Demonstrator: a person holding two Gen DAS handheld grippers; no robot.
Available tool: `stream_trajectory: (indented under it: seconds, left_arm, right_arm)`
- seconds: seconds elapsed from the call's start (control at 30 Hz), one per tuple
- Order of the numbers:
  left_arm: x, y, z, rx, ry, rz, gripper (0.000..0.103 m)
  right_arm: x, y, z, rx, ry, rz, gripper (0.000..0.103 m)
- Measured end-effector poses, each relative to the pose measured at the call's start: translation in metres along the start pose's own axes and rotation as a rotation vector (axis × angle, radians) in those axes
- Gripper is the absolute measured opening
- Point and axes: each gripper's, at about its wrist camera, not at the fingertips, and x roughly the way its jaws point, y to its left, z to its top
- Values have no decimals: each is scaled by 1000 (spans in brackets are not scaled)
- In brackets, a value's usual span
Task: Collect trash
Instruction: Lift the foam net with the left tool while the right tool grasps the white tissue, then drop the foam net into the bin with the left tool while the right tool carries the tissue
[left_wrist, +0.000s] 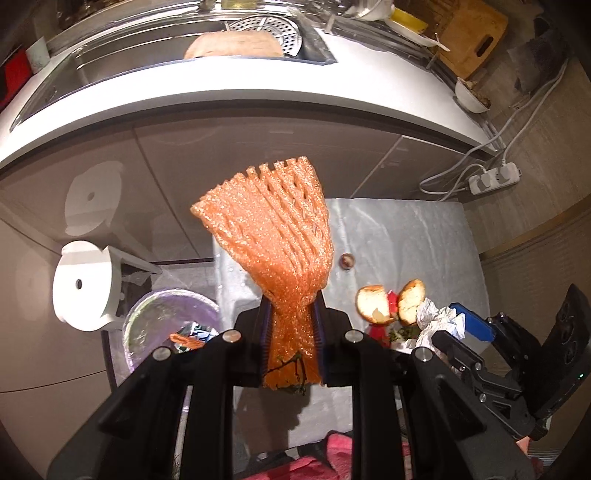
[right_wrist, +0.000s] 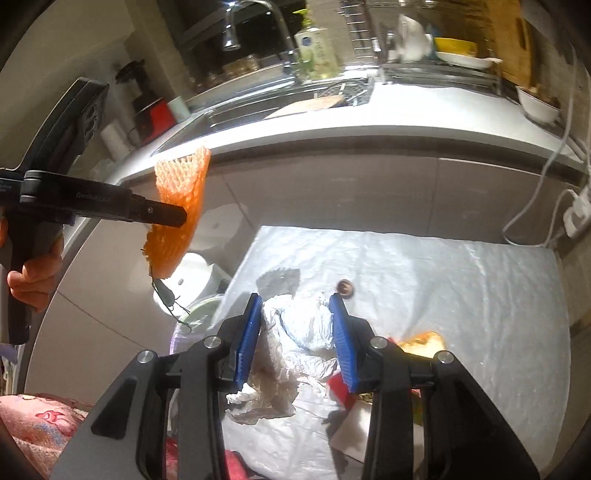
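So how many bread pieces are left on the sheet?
2: bread piece one and bread piece two, flanking red scrap, beside crumpled paper. More may hide underneath.

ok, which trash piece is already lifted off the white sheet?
The orange foam net, clamped in the left gripper and held in the air. The crumpled white paper between the right gripper pads and the bread halves lie lower, by the sheet.
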Motion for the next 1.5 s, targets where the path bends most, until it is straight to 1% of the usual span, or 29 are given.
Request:
stream_trajectory:
  seconds: [0.2, 0.4, 0.57, 0.63, 0.73, 0.93, 1.17, 1.3, 1.5]
  left_arm:
    - [-10, 62, -35, -12, -16, 92, 20]
    - [-7, 103, -58, -11, -12, 129, 20]
    - [0, 125, -64, -14, -4, 121, 20]
    - [4, 130, -64, -2, -2, 132, 20]
    - [15, 142, -67, 3, 16, 127, 20]
    - [60, 163, -79, 33, 59, 129, 20]
    - [126, 172, -101, 100, 149, 138, 21]
    - [163, 175, -112, 123, 220, 127, 21]
    - [210, 178, -123, 151, 312, 144, 21]
  right_arm:
    - [33, 72, 20, -103, 40, 69, 39]
    - [63, 128, 29, -159, 75, 104, 39]
    - [76, 156, 34, -188, 90, 102, 39]
    - [80, 162, 36, -190, 95, 96, 39]
    - [82, 169, 37, -190, 99, 85, 39]
    - [77, 172, 40, -182, 99, 35, 39]
    - [63, 168, 42, -171, 106, -36, 39]
    - [57, 169, 40, -171, 116, -65, 39]
    - [52, 169, 37, -179, 136, -95, 39]
